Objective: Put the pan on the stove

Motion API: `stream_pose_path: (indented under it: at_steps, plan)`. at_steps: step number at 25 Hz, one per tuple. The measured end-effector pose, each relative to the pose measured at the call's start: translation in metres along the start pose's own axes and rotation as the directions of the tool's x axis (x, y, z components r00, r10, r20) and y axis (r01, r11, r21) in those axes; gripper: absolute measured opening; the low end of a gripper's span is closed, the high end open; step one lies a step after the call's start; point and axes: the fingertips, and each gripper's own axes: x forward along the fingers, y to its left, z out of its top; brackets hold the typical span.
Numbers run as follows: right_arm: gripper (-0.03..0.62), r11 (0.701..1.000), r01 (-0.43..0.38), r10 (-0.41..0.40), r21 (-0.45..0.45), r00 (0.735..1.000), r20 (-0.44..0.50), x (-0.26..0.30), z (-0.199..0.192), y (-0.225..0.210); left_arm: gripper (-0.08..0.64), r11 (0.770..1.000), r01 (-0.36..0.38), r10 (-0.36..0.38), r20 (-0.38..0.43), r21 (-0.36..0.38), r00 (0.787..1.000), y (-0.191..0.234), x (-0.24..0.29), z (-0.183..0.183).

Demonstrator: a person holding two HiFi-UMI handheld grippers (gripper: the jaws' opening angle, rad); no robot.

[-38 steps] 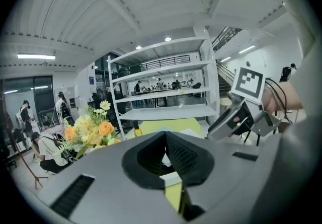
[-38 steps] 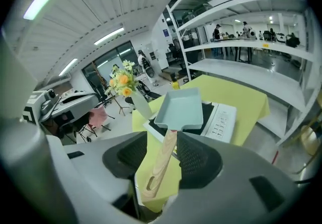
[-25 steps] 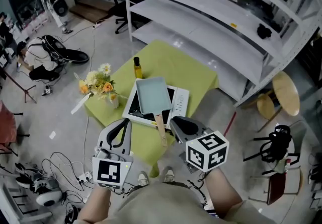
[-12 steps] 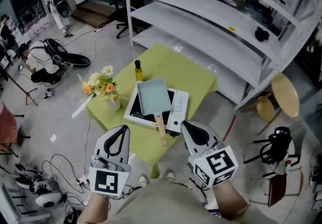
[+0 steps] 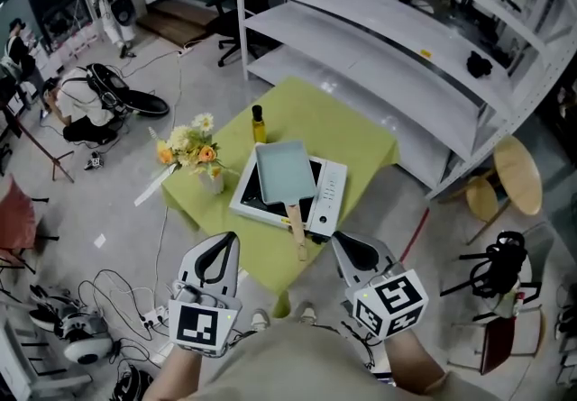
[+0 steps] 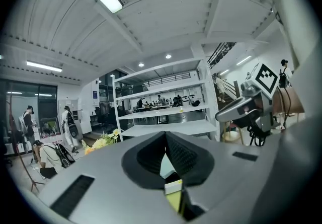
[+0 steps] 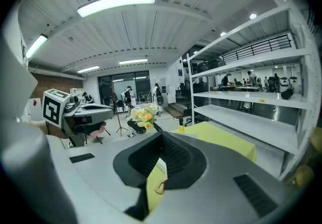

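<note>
Two claws, both clenched, nothing gripped. Left claw [image 5: 227,240] hangs off desk's [image 5: 361,133] near edge. Pan [image 5: 286,172] sits on stove [image 5: 329,192], handle pointing at near edge. Right claw [image 5: 339,241] also off near edge, touching nothing.

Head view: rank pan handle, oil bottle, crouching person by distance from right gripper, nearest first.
1. Pan handle, just left of the right gripper.
2. Oil bottle, far side of the table.
3. Crouching person, floor, far left.
</note>
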Motion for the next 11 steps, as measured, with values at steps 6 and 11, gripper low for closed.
stream_pose_path:
  at_steps: [6, 11]
  plan:
    - [0.006, 1.0, -0.008, 0.007, -0.016, 1.0, -0.01, 0.0044, -0.0017, 0.0046, 0.006, 1.0, -0.001, 0.001, 0.001, 0.0, 1.0, 0.0022, 0.0023, -0.001]
    - [0.006, 1.0, -0.008, 0.008, -0.029, 1.0, -0.001, 0.0072, 0.0046, 0.0038, 0.006, 1.0, 0.004, -0.004, 0.007, 0.008, 1.0, 0.0039, 0.0049, -0.0002]
